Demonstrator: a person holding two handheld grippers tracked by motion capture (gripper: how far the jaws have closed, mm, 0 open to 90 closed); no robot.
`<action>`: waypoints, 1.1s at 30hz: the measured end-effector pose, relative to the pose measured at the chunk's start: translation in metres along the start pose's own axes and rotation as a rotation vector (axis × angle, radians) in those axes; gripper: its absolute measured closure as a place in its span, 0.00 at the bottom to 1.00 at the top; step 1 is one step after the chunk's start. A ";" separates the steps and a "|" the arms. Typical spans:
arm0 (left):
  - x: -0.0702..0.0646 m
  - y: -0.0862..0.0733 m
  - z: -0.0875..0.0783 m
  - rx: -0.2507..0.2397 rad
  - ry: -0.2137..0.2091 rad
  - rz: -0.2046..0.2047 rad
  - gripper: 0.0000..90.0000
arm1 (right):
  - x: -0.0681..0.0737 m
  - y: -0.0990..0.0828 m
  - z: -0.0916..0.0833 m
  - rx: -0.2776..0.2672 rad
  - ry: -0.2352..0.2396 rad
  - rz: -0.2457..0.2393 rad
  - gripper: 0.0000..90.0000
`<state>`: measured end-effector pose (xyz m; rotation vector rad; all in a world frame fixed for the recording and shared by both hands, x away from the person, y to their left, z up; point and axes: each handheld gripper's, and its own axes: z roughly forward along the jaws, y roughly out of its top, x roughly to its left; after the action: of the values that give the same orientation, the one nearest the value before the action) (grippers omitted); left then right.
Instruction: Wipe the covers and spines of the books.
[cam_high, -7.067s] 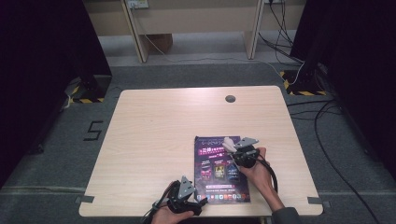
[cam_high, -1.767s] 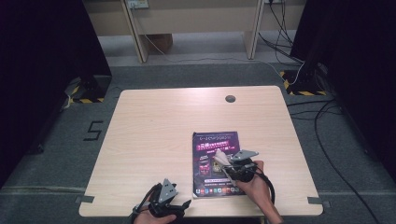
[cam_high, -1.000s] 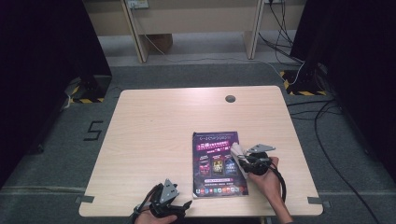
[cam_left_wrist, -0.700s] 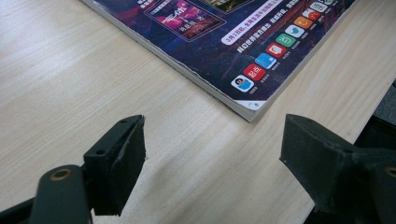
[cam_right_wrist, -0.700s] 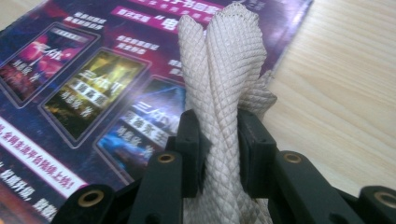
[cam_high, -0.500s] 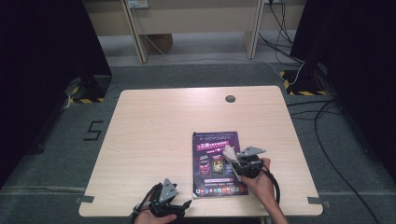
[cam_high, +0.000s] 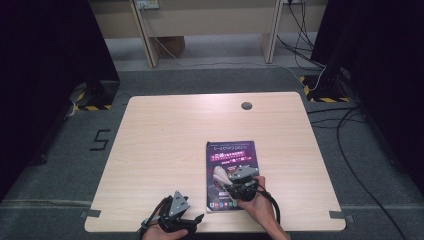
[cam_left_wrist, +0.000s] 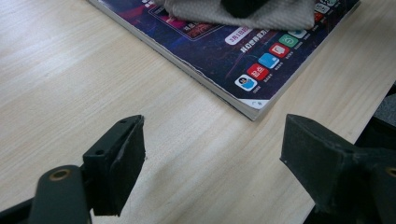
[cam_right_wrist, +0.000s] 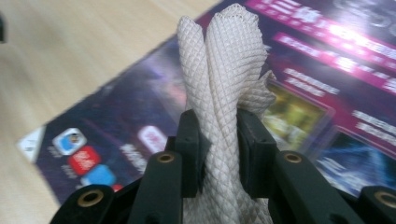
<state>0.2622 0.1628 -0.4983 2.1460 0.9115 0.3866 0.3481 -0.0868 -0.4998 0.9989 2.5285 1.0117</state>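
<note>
Keep the right gripper (cam_right_wrist: 218, 135) clamped on the cloth (cam_right_wrist: 224, 70); wipe the magazine (cam_high: 231, 172) toward 12 o'clock. Left gripper (cam_left_wrist: 212, 158) idles, jaws open.

The right tool (cam_high: 226, 176) rests over the lower half of the glossy purple magazine (cam_high: 231, 152), clamping a white waffle-weave cloth (cam_right_wrist: 224, 84) that lies on it. The magazine lies flat on the pale wooden tabletop (cam_high: 165, 145). The left tool (cam_high: 192, 220) sits just left of the magazine's near corner, at the tabletop's near edge.
</note>
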 end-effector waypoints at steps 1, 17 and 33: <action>0.000 0.000 0.000 0.000 0.002 -0.002 0.24 | 0.005 0.001 0.001 -0.002 0.008 -0.009 0.81; 0.009 -0.007 -0.012 -0.007 0.020 -0.042 0.23 | 0.050 0.004 0.007 0.004 0.109 -0.091 0.81; 0.014 -0.007 -0.018 -0.041 0.054 -0.067 0.23 | 0.063 0.004 0.008 0.001 0.155 -0.120 0.81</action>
<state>0.2586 0.1857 -0.4917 2.0713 0.9949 0.4276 0.3071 -0.0375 -0.5013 0.7865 2.6755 1.0916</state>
